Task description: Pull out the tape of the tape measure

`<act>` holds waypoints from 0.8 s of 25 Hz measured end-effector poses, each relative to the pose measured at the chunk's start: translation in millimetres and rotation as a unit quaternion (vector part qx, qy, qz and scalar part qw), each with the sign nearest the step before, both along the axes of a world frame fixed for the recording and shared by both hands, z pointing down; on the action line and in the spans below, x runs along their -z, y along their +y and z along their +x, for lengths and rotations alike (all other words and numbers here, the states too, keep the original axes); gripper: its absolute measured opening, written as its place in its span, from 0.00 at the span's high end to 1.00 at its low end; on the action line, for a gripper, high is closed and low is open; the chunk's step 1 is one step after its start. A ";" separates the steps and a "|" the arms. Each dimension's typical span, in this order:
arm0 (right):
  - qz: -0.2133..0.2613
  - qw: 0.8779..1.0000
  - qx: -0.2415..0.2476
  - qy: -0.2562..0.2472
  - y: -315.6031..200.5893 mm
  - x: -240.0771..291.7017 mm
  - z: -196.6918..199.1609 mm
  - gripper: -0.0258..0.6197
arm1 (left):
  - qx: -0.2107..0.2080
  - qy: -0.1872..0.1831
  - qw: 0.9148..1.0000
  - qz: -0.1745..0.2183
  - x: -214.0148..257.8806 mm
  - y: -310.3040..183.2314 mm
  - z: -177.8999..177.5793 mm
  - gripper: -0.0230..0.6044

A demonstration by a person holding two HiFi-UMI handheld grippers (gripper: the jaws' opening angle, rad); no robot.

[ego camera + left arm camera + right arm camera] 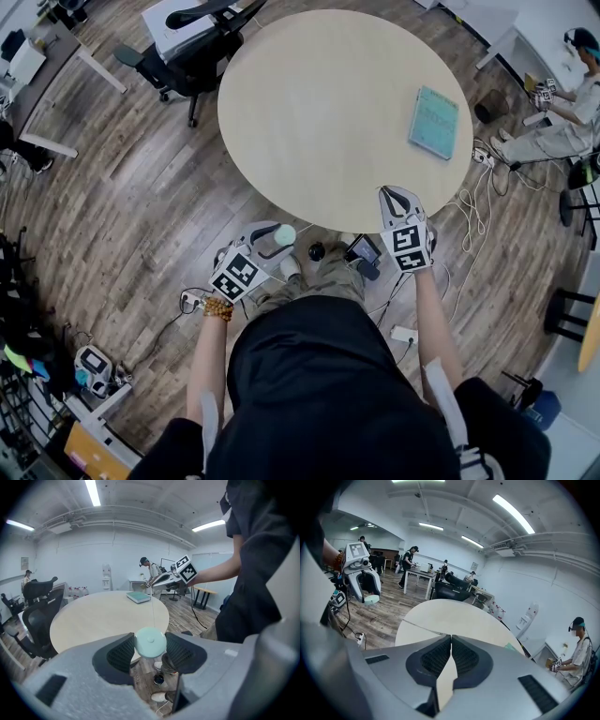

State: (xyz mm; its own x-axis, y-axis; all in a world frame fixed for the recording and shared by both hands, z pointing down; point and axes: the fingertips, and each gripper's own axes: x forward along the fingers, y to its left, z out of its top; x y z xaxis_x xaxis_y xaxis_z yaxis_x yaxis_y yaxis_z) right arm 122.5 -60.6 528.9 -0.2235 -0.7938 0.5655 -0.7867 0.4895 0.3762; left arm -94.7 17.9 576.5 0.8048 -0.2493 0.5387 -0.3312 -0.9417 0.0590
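Bearing one teal book [433, 122] — round table [328, 112], tape measure [284, 234] held nearby.

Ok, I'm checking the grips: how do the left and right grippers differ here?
The left gripper has its jaws apart, clamped on the round tape measure. The right gripper has its jaws pressed together on the thin tape. The left gripper is over the floor, while the right gripper reaches the table rim. Both hold one stretched tape.
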 end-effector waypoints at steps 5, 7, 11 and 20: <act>0.000 1.000 0.002 0.002 0.0 1.3 -2.7 0.95 | 0.000 -0.002 1.000 0.001 0.1 -0.4 -2.9 0.61; 0.000 1.000 0.002 0.002 0.5 1.0 -1.7 0.95 | 0.000 -0.003 1.000 0.000 0.0 -0.6 -2.3 0.61; -0.003 1.000 0.000 0.002 1.4 -1.3 1.4 0.95 | -0.001 -0.002 1.000 0.000 -0.7 0.0 0.4 0.61; -0.009 1.000 -0.006 -0.003 3.0 -8.0 4.0 0.95 | -0.002 -0.003 1.000 -0.003 -3.1 1.5 1.0 0.61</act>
State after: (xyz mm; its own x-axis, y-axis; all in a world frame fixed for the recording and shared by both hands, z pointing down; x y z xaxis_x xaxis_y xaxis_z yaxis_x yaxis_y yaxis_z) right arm 126.6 -57.6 536.9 -0.2183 -0.7862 0.5781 -0.7945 0.4872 0.3626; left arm -93.8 19.5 579.5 0.8024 -0.2427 0.5452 -0.3280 -0.9426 0.0630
